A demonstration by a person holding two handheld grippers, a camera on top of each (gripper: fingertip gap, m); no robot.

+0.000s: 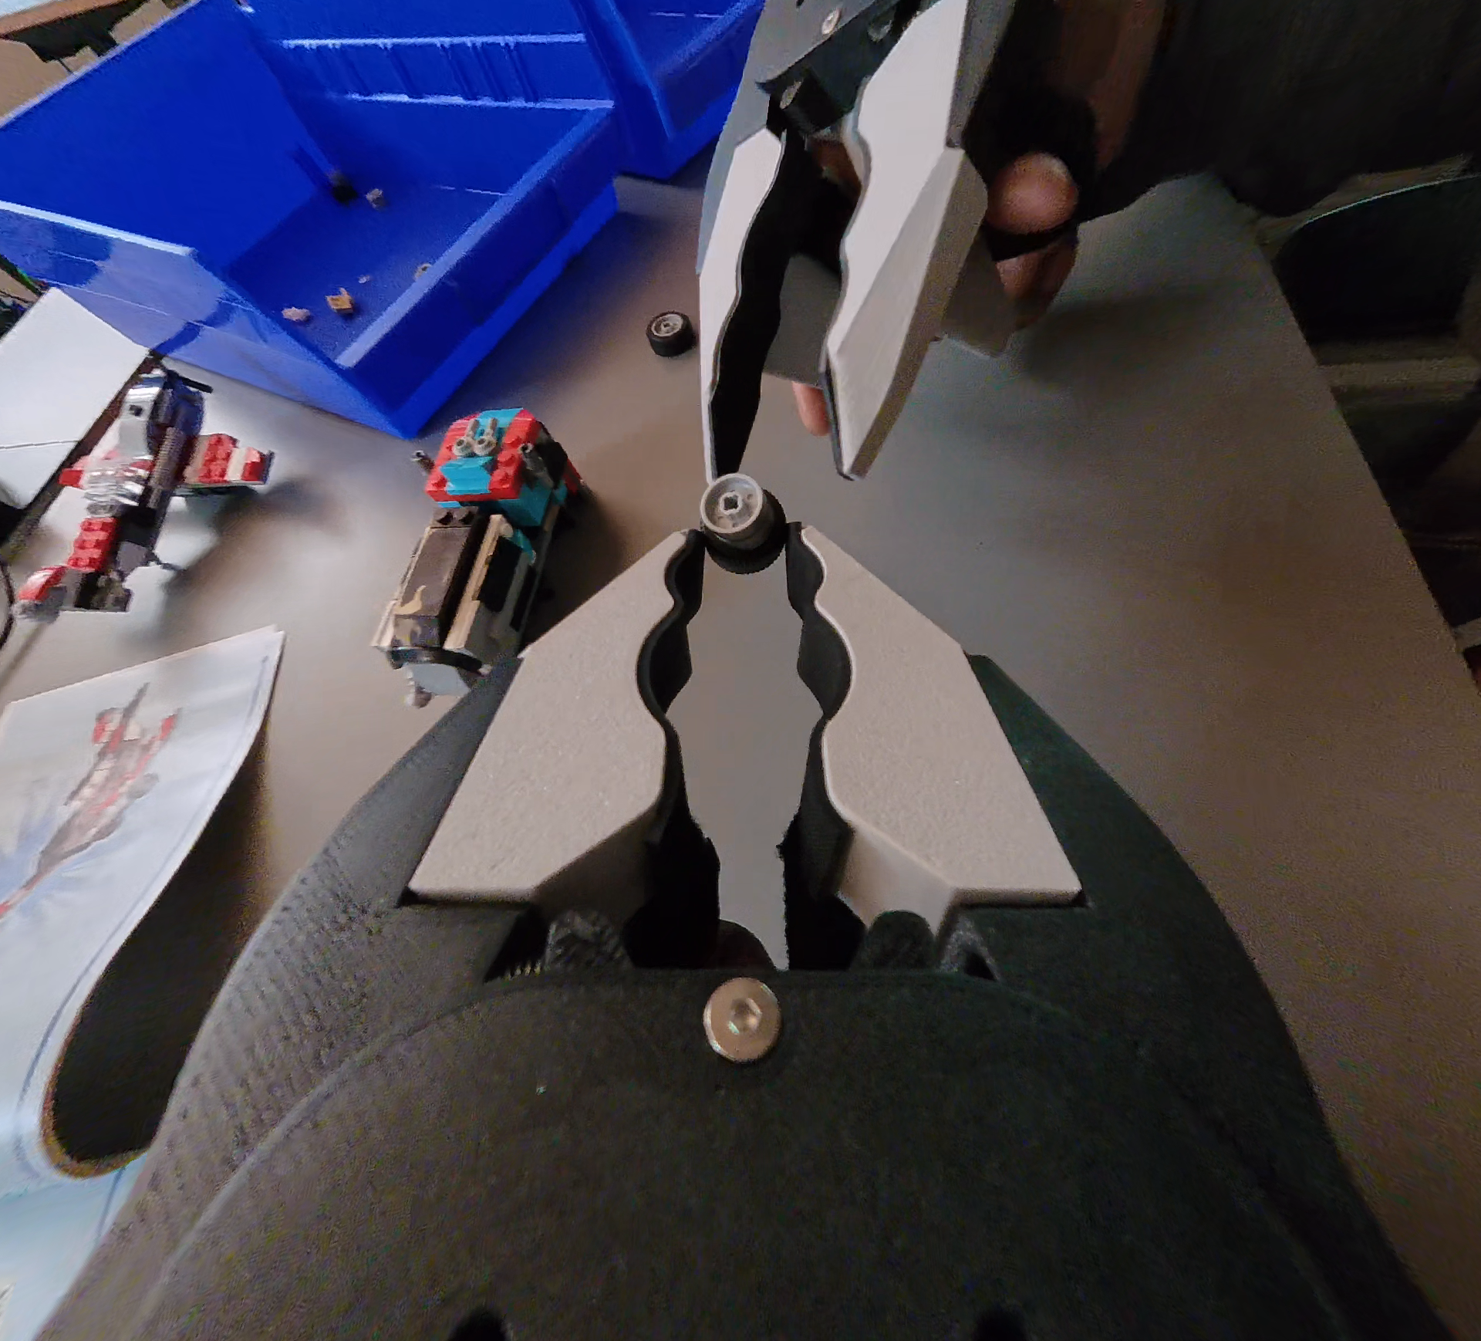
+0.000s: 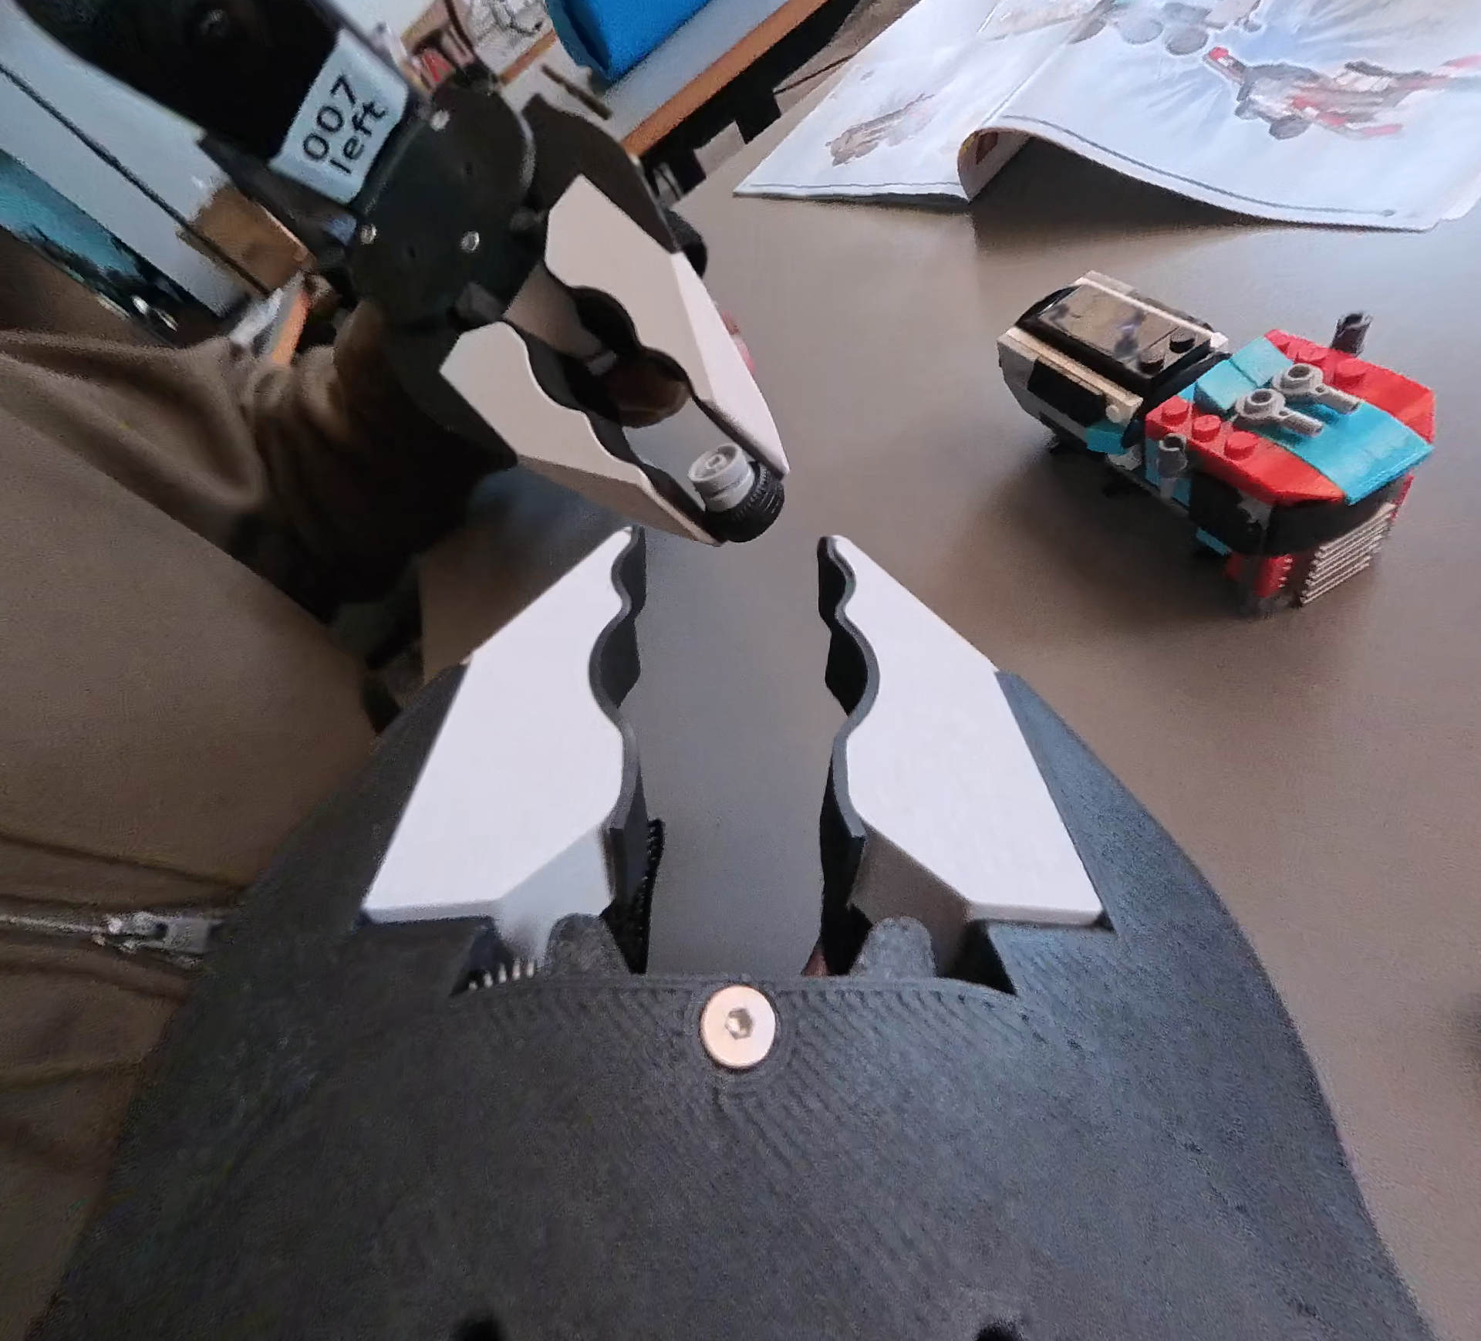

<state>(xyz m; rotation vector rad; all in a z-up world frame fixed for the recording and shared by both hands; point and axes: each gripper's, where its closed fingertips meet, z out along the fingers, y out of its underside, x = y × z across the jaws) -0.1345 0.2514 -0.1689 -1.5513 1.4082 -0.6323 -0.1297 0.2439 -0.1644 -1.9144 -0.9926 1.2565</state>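
My left gripper (image 1: 744, 539) is shut on a small toy wheel (image 1: 741, 518), a grey hub partly pushed out of its black tyre, held above the grey table. The same wheel (image 2: 736, 482) shows in the right wrist view at the left gripper's tips (image 2: 749, 501). My right gripper (image 2: 731, 545) is open with nothing between its pads, just in front of the wheel. In the left wrist view the right gripper (image 1: 781, 465) hangs over the wheel, one fingertip (image 1: 721, 453) right beside the hub.
A red, teal and black brick truck (image 1: 481, 557) (image 2: 1226, 453) stands on the table (image 1: 1082, 581). A second black wheel (image 1: 669, 335) lies near blue bins (image 1: 417, 180). A red brick model (image 1: 136, 493) and instruction booklets (image 1: 120, 821) (image 2: 1202, 60) lie around. Only a small space, under 4 cm, lies between the two pairs of fingers.
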